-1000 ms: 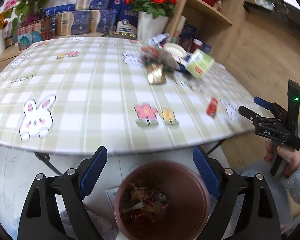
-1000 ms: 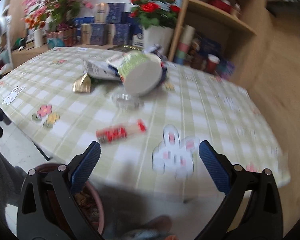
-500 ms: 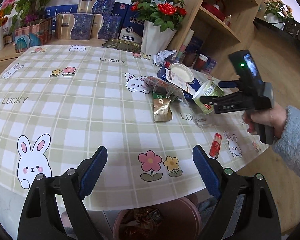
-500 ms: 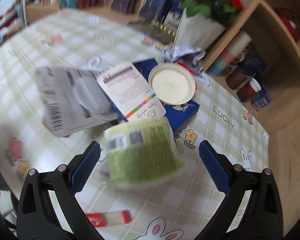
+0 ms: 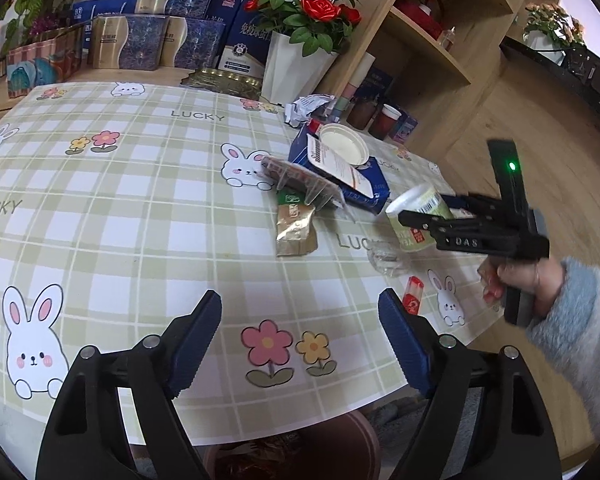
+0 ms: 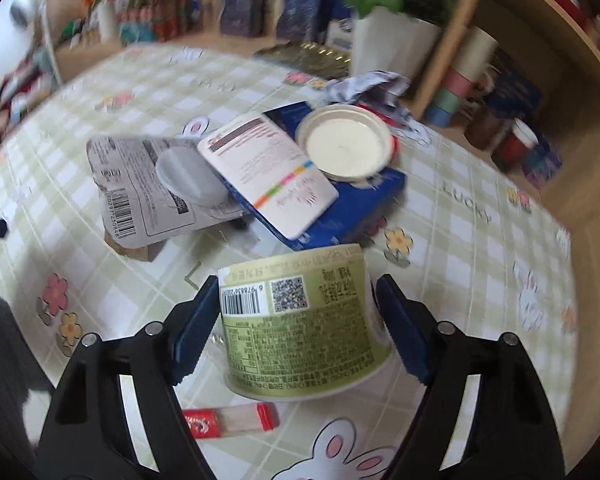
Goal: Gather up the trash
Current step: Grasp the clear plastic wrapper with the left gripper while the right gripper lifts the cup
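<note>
Trash lies on the checked tablecloth (image 5: 140,208): a green paper cup (image 6: 300,332) on its side, a gold sachet (image 5: 296,228), a red wrapper (image 6: 228,420), a clear blister pack (image 6: 148,184), a blue box (image 6: 352,208) with a white lid (image 6: 346,148) on it, and crumpled paper (image 5: 308,106). My right gripper (image 6: 296,312) straddles the green cup, its jaws closing, and both blue pads meet the cup's sides. In the left wrist view the right gripper (image 5: 424,210) holds that cup (image 5: 416,200) at the table's right edge. My left gripper (image 5: 300,332) hovers over the near table edge, its jaws closing slightly with nothing between them.
A brown bin (image 5: 340,432) holding wrappers stands on the floor under the near table edge. A white vase of red roses (image 5: 296,64), stacked gift boxes (image 5: 152,40) and a wooden shelf (image 5: 428,40) line the far side. A scrap of clear plastic (image 5: 386,258) lies near the red wrapper.
My left gripper rose from over the bin to above the table's edge. My right gripper swept from the table's edge over to the green cup and narrowed its jaws around it.
</note>
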